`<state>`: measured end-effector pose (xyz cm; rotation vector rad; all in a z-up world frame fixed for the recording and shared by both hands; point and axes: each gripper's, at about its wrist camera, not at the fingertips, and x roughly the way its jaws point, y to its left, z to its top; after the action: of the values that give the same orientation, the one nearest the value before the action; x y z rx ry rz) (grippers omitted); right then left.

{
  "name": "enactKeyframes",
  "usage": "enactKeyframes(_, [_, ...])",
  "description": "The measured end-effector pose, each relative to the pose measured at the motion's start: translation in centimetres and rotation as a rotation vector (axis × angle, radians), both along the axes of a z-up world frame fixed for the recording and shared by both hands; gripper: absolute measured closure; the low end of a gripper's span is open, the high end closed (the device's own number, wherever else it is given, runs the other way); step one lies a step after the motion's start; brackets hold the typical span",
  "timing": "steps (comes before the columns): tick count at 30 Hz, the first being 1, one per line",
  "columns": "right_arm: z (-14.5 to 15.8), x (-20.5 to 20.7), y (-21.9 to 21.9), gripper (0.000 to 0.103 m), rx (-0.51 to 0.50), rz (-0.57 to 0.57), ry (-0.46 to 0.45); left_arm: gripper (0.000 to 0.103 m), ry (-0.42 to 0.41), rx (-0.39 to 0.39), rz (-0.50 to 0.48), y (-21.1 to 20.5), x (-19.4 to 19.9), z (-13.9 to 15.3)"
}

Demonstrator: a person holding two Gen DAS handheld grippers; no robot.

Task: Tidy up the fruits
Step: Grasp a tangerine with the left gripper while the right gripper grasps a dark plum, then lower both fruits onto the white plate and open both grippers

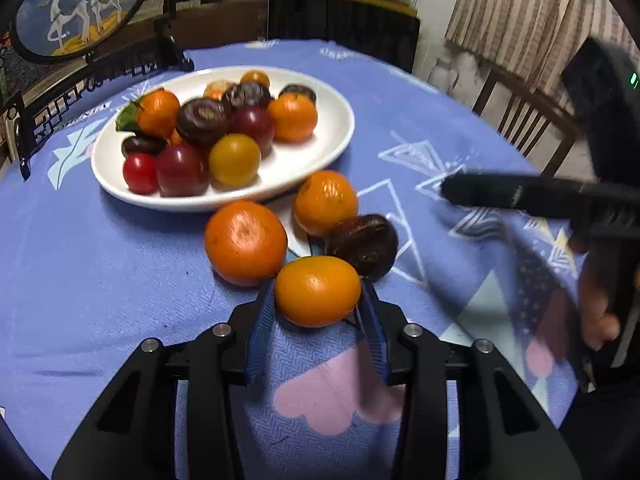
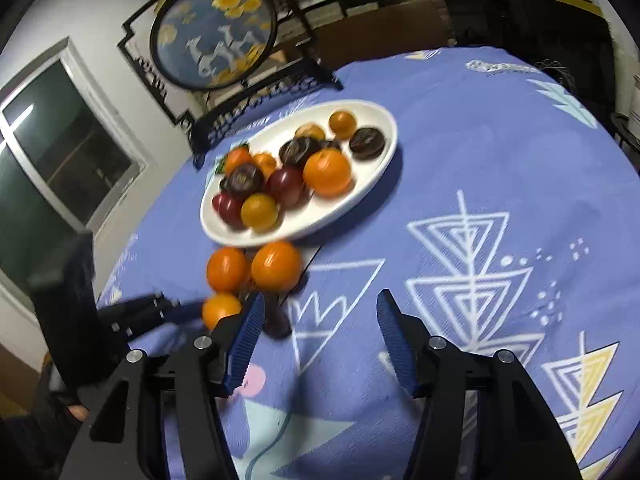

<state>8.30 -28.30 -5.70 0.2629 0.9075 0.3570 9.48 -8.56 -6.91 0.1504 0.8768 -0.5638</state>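
Blue patterned cloth covers the table in the left wrist view, with a striped curtain and a chair behind it. A white plate sits toward the back, piled with oranges, dark plums and red tomatoes. Just in front of the plate are two loose oranges and a dark plum, all bunched together. The left hand-held gripper is pinching a small orange between its blue pads, right beside that bunch. The right one shows as a black blur at the right edge.

Over in the right wrist view, same table, a round framed deer picture stands behind the plate. The right hand-held gripper is spread wide over bare cloth, holding nothing. The small orange is off to its left, in the left hand-held gripper. It's a bit blurry there.
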Motion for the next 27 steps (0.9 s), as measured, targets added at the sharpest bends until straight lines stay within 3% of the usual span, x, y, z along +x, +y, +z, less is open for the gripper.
enactKeyframes(4, [-0.6,-0.1,2.0,0.044,-0.039,0.084,0.017,0.062,-0.035,-0.052,0.011,1.7,-1.4,1.6])
enactKeyframes(11, [-1.9,1.3,6.1,0.044,-0.184,0.143,-0.006,0.062,-0.037,-0.068,0.061,4.8,-2.5,2.3])
enactKeyframes(12, [-2.2,1.7,6.5,0.054,-0.185,0.147,0.000,0.062,-0.033,-0.070,0.068,5.1,-2.5,2.2])
enactKeyframes(13, [-2.5,1.9,6.8,0.076,-0.153,0.173,0.013,0.062,-0.027,-0.075,0.078,5.5,-2.4,2.1])
enactKeyframes(14, [-2.7,2.0,7.0,0.080,-0.118,0.202,0.030,0.062,-0.024,-0.079,0.084,5.7,-2.4,2.1])
enactKeyframes(17, [-2.2,1.2,7.3,0.081,-0.136,0.207,-0.005,0.062,-0.023,-0.086,0.092,6.3,-2.5,2.1])
enactKeyframes(23, [1.1,0.4,3.8,0.081,0.020,0.161,-0.031,0.062,-0.060,-0.098,0.081,6.2,-1.8,3.5])
enactKeyframes(27, [4.0,2.1,1.6,0.081,0.042,0.101,-0.072,0.062,-0.104,-0.107,0.078,5.6,0.9,5.8])
